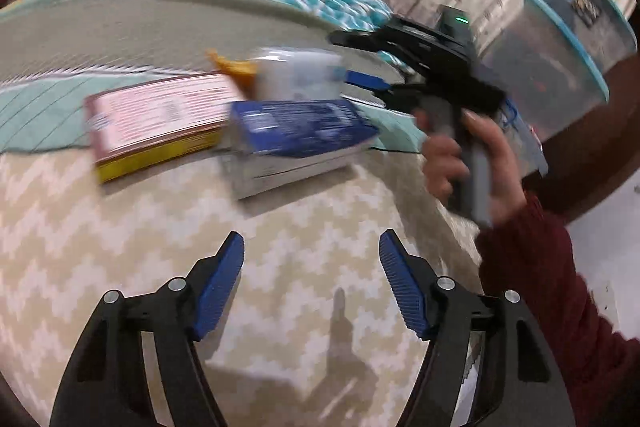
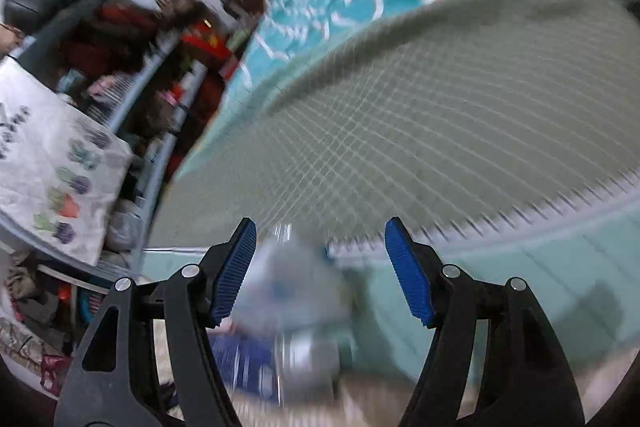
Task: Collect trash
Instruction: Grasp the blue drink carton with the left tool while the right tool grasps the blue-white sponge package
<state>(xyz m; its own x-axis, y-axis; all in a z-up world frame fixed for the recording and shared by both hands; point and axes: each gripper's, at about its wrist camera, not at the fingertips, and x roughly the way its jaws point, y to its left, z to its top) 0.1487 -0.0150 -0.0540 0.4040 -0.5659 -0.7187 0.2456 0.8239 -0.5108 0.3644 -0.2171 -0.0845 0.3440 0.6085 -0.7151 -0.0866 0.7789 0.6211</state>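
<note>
Left tongs (image 1: 312,285) spread, pinching nothing over my chevron bedcover (image 1: 120,227); pink box (image 1: 160,117), blue box (image 1: 304,131) and clear bottle (image 1: 296,75) lie ahead. Right tongs (image 2: 320,273) spread around blurred bottle (image 2: 296,279), pads not touching it.

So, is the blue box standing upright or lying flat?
Lying flat: the blue box rests on its broad side on the bed, beside the pink box.
</note>
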